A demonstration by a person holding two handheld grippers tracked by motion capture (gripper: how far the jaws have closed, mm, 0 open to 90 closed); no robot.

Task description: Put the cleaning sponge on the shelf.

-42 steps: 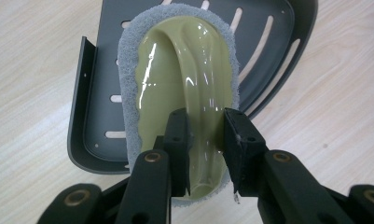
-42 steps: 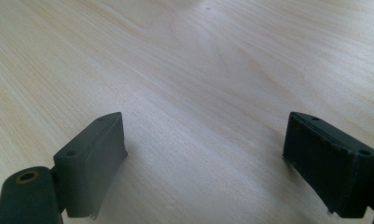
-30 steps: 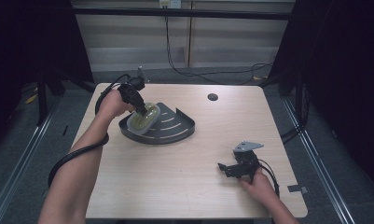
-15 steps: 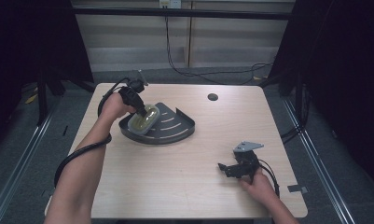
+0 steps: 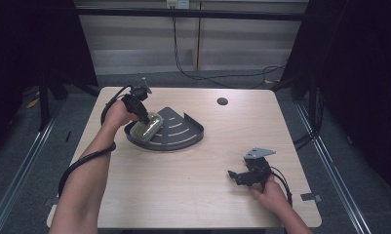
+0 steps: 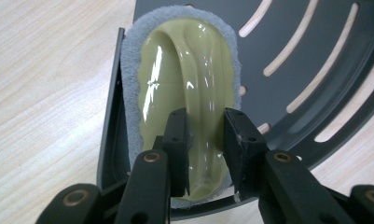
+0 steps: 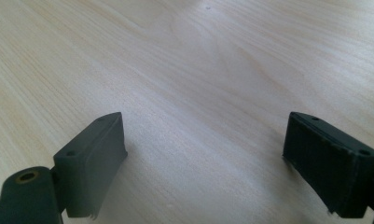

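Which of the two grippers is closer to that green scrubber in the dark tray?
Left. The left gripper pinches the scrubber by its ridge, inside the tray. The right gripper rests far off near the table's front right.

Rack [image 5: 183, 131] blocks the table's [image 5: 193, 195] left rear; elsewhere open.

1. Even overhead light brightens the counter [image 5: 193, 185]; surroundings fall dark.
2. White glare streaks the glossy green scrubber [image 6: 184, 93] just ahead of the left hand-held gripper [image 6: 207, 140].
3. Soft shadows lie beneath the blurred right hand-held gripper [image 7: 205, 158].
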